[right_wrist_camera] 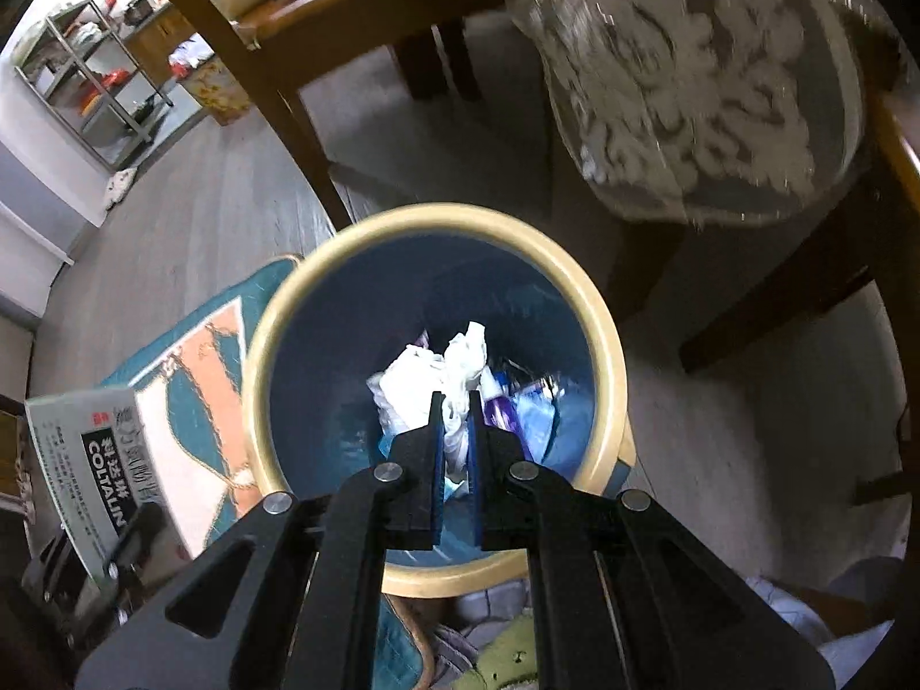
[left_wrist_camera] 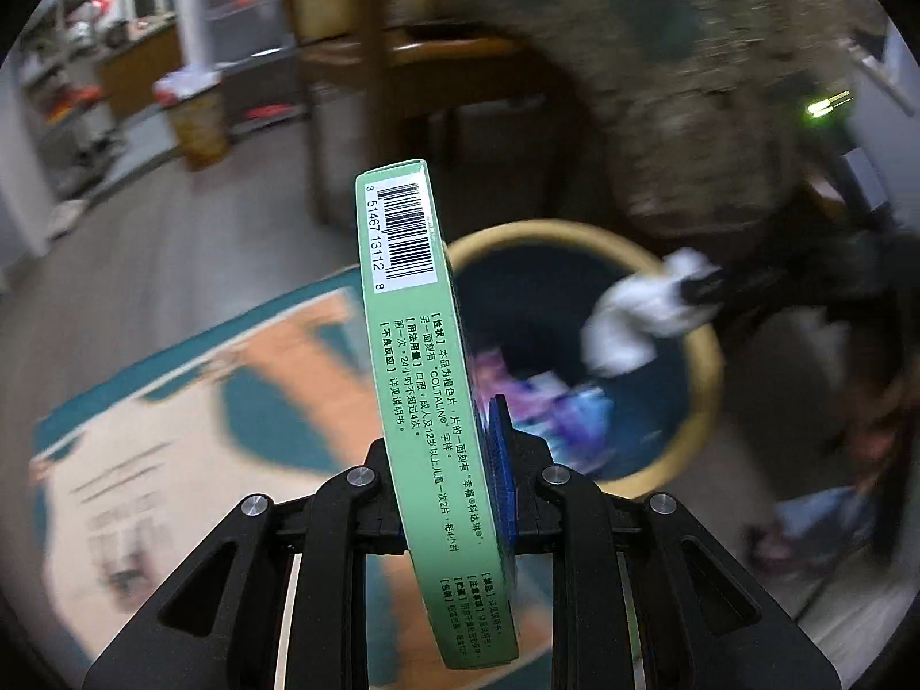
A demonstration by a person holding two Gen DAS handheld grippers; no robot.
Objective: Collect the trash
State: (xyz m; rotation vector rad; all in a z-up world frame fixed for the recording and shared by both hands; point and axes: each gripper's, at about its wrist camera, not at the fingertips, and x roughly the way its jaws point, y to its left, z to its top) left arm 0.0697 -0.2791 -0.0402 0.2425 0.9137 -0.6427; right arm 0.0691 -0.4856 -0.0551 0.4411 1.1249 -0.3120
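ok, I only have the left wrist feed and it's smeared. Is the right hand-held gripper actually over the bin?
Observer: Yes. In the right wrist view, the right hand-held gripper points down into the bin, inside its yellow rim.
Operator: Is the tissue clamped?
Observer: Yes. The white tissue sits between its fingers and is not dropped yet.
Operator: Is my green box over the bin too?
Observer: No. The box in the left hand-held gripper is outside the rim, to its left in that view, over the rug.
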